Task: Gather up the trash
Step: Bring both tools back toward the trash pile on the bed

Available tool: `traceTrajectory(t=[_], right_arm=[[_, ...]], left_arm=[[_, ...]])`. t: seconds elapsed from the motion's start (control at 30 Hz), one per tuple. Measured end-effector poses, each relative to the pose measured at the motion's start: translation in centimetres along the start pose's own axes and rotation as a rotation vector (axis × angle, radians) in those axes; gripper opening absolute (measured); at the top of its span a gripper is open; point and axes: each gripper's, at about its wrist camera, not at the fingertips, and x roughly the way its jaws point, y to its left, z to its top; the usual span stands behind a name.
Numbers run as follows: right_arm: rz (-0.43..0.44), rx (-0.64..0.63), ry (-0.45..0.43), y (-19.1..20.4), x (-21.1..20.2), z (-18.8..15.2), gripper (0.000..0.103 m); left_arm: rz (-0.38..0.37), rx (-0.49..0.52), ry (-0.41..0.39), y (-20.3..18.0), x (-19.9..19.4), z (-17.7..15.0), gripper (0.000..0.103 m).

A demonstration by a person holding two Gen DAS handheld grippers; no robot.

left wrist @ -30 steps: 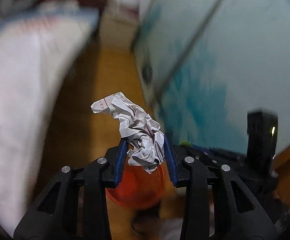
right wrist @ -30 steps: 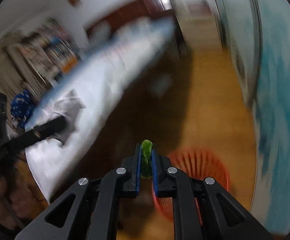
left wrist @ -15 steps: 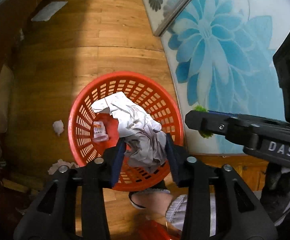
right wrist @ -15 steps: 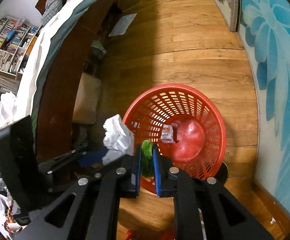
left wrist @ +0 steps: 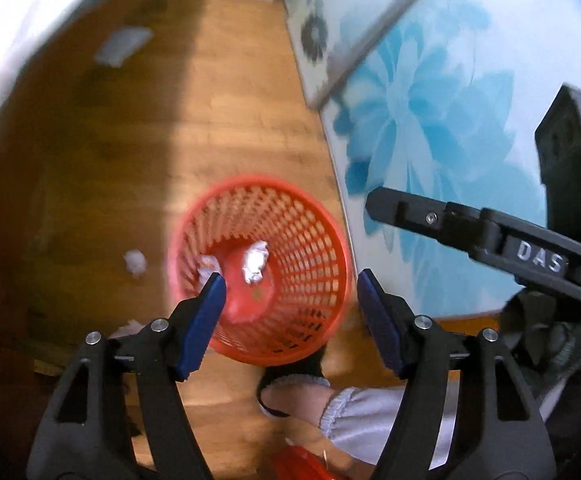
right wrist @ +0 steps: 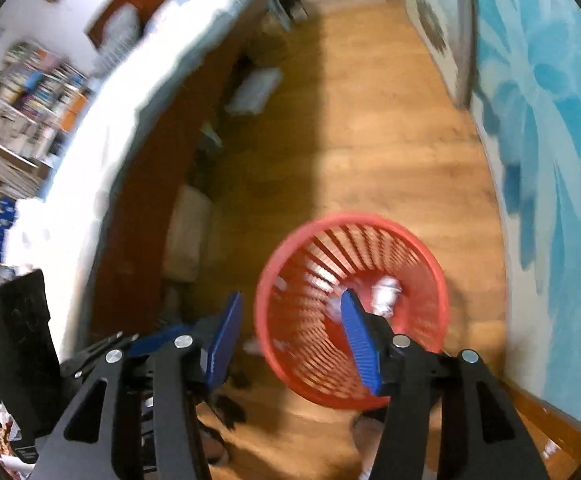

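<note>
A red mesh trash basket [left wrist: 314,216] stands on the wooden floor by the wall; it also shows in the right wrist view [right wrist: 422,252]. A crumpled white paper ball [left wrist: 255,267] lies inside it, also seen in the right wrist view [right wrist: 386,294]. A smaller pale scrap [left wrist: 208,264] lies beside it in the basket. My left gripper [left wrist: 290,284] is open and empty above the basket. My right gripper [right wrist: 290,304] is open and empty above the basket's left rim. The right gripper's black body [left wrist: 490,236] shows in the left wrist view.
A small white paper scrap [left wrist: 135,262] lies on the floor left of the basket. A bed with white bedding [right wrist: 130,120] and a dark wooden frame runs along the left. A blue flower-patterned panel [left wrist: 450,120] lines the right. A person's foot [left wrist: 290,392] is below the basket.
Both grippers opened. The crumpled paper left my left gripper and now lies in the basket. The green piece left my right gripper. Both views are blurred with motion.
</note>
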Motion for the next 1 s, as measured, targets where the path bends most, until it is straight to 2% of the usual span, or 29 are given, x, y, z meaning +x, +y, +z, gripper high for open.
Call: traceTrajectory(t=[0.1,0.23,0.27,0.33,0.43,0.5,0.63,0.7,0.83,0.93,1.0], right_arm=[[0.065,-0.103,-0.144,4.8,-3.0,-0.3,0.063],[0.178,-0.252,-0.311,12.2,-5.6,-1.9,0.084],[0.197,-0.28,-0.332,13.8,-5.7,-2.3,0.085],[0.232,-0.352,-0.381,17.8,-6.0,-3.6,0.091],[0.246,-0.439,-0.444,22.4,-5.9,-4.9,0.097],[0.248,-0.483,-0.436,25.4,-5.1,-5.1,0.097],[0.265,-0.544,-0.34,31.5,-2.1,-3.5,0.097],[0.249,-0.624,-0.305,35.7,-0.3,-2.2,0.097],[0.228,-0.709,-0.236,41.6,4.0,-0.1,0.096],[0.152,-0.777,-0.199,45.2,8.1,1.0,0.096],[0.093,-0.766,-0.155,46.4,11.3,2.0,0.096]], left_arm=[[0.051,-0.006,-0.148,0.8,-7.0,-0.9,0.068],[0.14,-0.008,-0.358,2.6,-17.0,-4.6,0.075],[0.168,-0.008,-0.413,3.3,-19.3,-5.9,0.077],[0.219,-0.021,-0.487,4.9,-22.4,-7.9,0.082],[0.307,-0.059,-0.569,8.6,-25.8,-10.9,0.082],[0.343,-0.085,-0.572,11.4,-27.0,-12.2,0.082],[0.385,-0.15,-0.542,16.0,-27.4,-13.2,0.082],[0.374,-0.19,-0.541,17.8,-27.9,-13.4,0.082],[0.358,-0.234,-0.552,20.1,-28.8,-12.8,0.082],[0.331,-0.257,-0.571,20.9,-29.2,-13.0,0.082],[0.324,-0.278,-0.588,21.5,-29.4,-12.8,0.082]])
